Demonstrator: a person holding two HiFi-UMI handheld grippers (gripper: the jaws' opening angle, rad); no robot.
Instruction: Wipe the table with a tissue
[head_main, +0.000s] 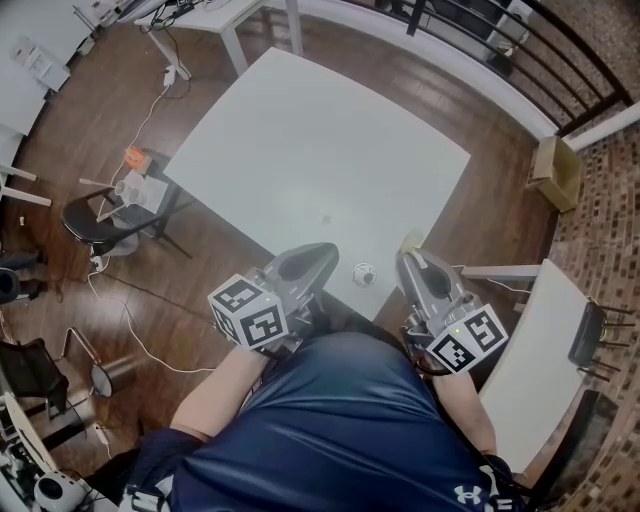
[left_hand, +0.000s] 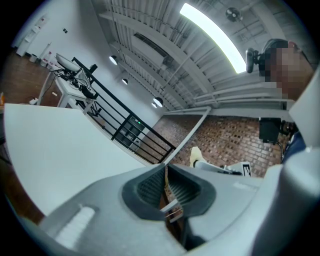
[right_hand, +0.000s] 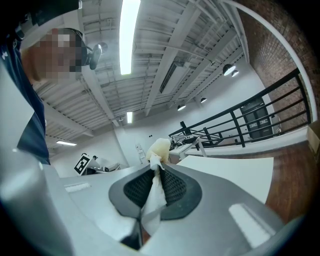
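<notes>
The white table (head_main: 300, 150) lies in front of me, with a small dark speck (head_main: 325, 218) near its middle. My right gripper (head_main: 411, 256) hovers at the table's near right corner, shut on a crumpled cream tissue (head_main: 412, 240). In the right gripper view the tissue (right_hand: 159, 149) is pinched between the ribbed pads (right_hand: 172, 187) and bulges past the tips of the right gripper (right_hand: 156, 169). My left gripper (head_main: 326, 250) is held at the near edge, and in its own view the left gripper (left_hand: 166, 169) is shut with nothing in it. The tissue (left_hand: 195, 156) shows beyond it.
A small round grey object (head_main: 364, 273) sits at the table's near edge between the grippers. A chair (head_main: 100, 215) with papers stands left, a second white table (head_main: 530, 350) right, a cardboard box (head_main: 556, 170) far right. Cables trail over the wooden floor (head_main: 130, 300).
</notes>
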